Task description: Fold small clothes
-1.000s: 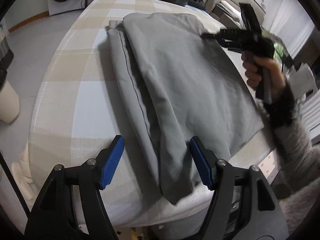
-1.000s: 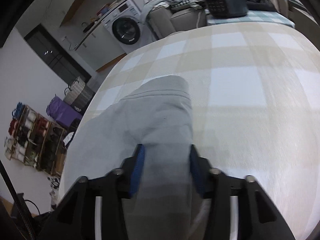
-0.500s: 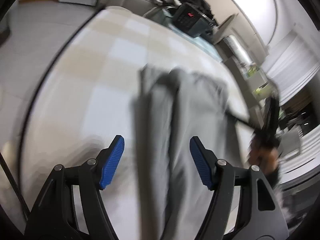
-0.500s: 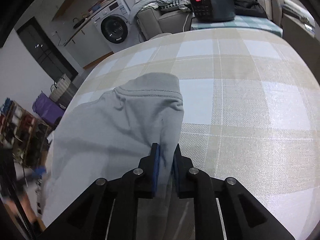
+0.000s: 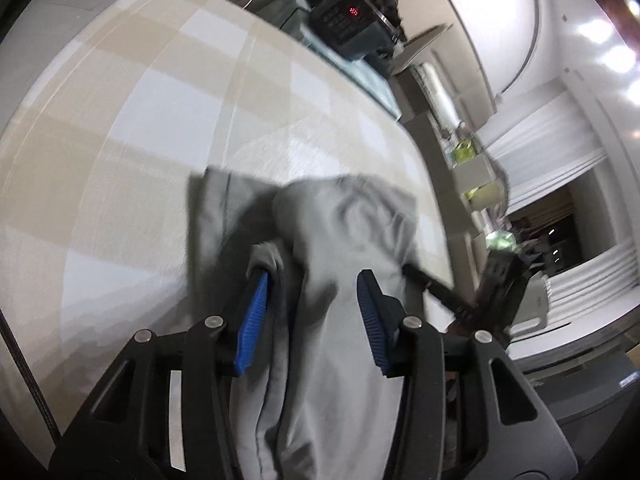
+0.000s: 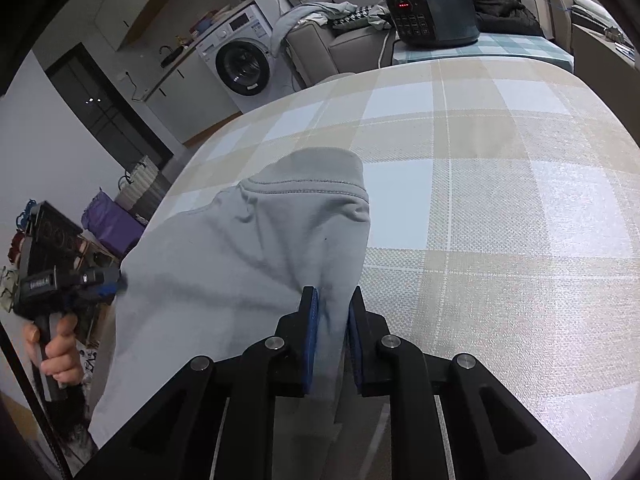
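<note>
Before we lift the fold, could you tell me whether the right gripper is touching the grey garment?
Touching. The right wrist view shows the right gripper shut on a pinched ridge of the grey garment, with both blue pads pressing the fabric.

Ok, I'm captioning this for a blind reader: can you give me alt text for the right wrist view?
The right gripper pinches a fold of a grey garment lying on a checked tablecloth. At far left, a hand holds the left gripper at the garment's other edge.

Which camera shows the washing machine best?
The right wrist view. The washing machine stands sharp in the background, its round door facing the camera, beyond the checked tablecloth and the grey garment. The left wrist view is blurred and points another way, so no washing machine shows there.
</note>
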The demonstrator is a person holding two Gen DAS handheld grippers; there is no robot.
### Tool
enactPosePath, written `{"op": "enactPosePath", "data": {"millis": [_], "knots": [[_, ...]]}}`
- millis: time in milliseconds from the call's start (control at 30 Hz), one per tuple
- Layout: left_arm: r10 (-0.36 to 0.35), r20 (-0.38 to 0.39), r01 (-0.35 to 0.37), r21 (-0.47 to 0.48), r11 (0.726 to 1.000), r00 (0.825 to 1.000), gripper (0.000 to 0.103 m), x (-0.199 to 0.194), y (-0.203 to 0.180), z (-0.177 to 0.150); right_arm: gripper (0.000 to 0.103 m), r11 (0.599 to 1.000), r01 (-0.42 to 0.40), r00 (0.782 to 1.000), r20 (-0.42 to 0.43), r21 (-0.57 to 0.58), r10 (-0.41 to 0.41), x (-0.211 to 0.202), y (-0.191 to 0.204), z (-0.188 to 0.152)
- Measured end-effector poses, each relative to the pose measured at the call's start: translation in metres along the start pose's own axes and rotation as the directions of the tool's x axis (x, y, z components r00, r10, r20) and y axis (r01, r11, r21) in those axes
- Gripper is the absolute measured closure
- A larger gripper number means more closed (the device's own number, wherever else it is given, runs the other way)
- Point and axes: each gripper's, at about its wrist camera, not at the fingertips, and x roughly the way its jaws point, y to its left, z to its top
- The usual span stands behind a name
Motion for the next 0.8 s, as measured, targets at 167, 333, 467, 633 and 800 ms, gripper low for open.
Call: {"op": "enactPosePath", "data": {"millis": [167,333,467,633,800], "knots": [[0.04,-0.013,-0.041,-0.094,0.995,0.999,0.062,0.025,0.01,0.024,0.089,0.999,-0.043,0.999,0.008,0.008,0.043,-0.001,-0.005,-0.002],[0.158,0.072,-0.159,0.015,0.987,0.985,0.091,0.035,-0.027,0.018,0.089,0.999,-0.047,0.999,0.01,0.012,0.047,-0.002,-0.004,-0.003],[0.22,0.144,-0.253,0.276,0.927,0.965,0.091,0.037,-0.103,-0.015,0.089,0.999,-0.046,0.999,0.01,0.018,0.046,-0.002,-0.004,-0.002],[0.205,-0.049,-0.154,0.497,0.854,0.978,0.091,0.086,-0.154,-0.076,0.089,0.999,-0.046,0.999,0.012,0.021,0.046,-0.001,-0.004,-0.001],[0.154,-0.136,-0.073,0.468,0.881,0.979,0.089,0.095,-0.147,-0.097,0.089,0.999,-0.046,0.999,0.015,0.021,0.046,0.0,-0.004,-0.001]]}}
